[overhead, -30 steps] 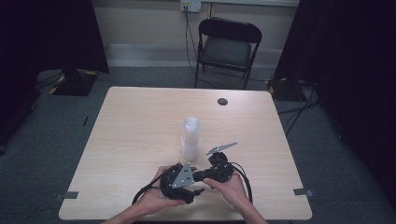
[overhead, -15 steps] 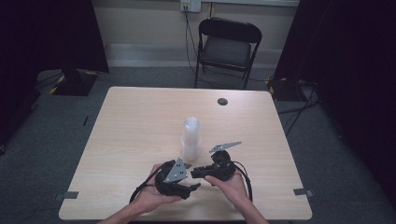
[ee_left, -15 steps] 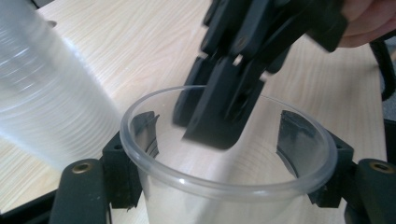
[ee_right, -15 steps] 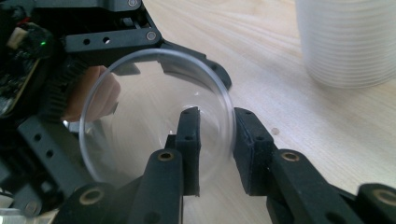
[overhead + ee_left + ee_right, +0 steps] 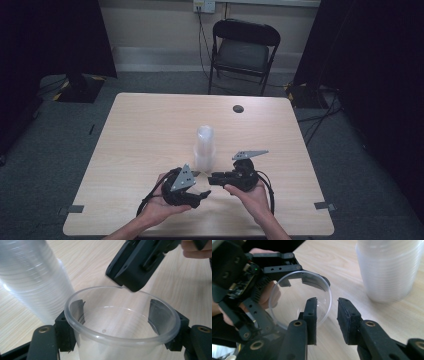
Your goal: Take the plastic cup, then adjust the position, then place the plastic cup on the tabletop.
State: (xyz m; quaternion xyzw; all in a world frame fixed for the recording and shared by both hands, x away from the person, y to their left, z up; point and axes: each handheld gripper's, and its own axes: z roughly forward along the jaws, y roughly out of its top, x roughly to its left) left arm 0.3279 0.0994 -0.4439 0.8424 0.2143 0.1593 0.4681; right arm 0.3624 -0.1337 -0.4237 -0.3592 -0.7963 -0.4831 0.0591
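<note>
At the bottom centre of the high view, we hold the left gripper and the right gripper tip to tip. In the left gripper view, the left gripper's jaws are clamped on the outside wall of a single clear plastic cup, its mouth facing the camera across the middle of the frame. The right gripper has just been spreading its jaws: in its own view one pad sits inside the cup at the rim, the other pad outside, with the rim's edge in the gap and neither pad pressing on it. Beyond, the stack of cups stands upright on the table just past the grippers, upper left in the left gripper view.

We judge the step to be handing over or letting go of the separated cup. To do it well, we keep the left grip light, so the thin wall does not buckle, draw the right gripper back along the rim's line, and stay clear of the stack so it is not knocked over.
</note>
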